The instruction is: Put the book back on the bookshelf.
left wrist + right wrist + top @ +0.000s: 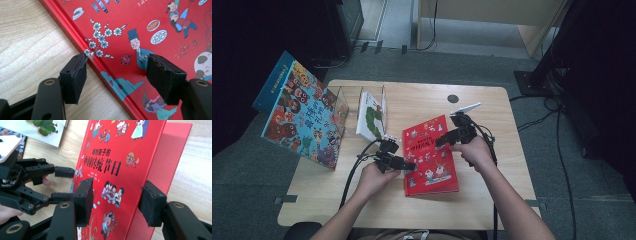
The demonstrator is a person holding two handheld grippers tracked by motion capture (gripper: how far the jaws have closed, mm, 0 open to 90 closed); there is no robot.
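A red hardcover picture book (430, 156) lies on the pale wood-grain tabletop (492, 107), its glossy cover printed with cartoon figures, plum blossom and white Chinese lettering. In the right gripper view the front cover stands lifted off the plain, matte red endpaper beneath it, thin and stiff with a sharp straight edge.

The left hand-held gripper (408, 166) sits at the book's left edge. In the left gripper view its two black jaws, faced with ribbed rubbery pads, stand well apart: one pad's tip is at the raised red border of the cover where it meets the wood, the other is over the illustrated surface. They clamp nothing.

The right hand-held gripper (441, 141) reaches in over the upper part of the book. Its blocky jaws carry rough, foam-like pads (86, 195) that straddle the raised cover's free edge; the jaws are partly open and I cannot tell whether a pad touches the board.

Further left, a clear, thin-walled plastic book stand (343, 102) holds an upright white book with a green caterpillar (372, 117), and a large, busy, blue-edged picture book (302, 112) leans at its outer side. A small dark round disc (453, 98) is set in the tabletop's far side.
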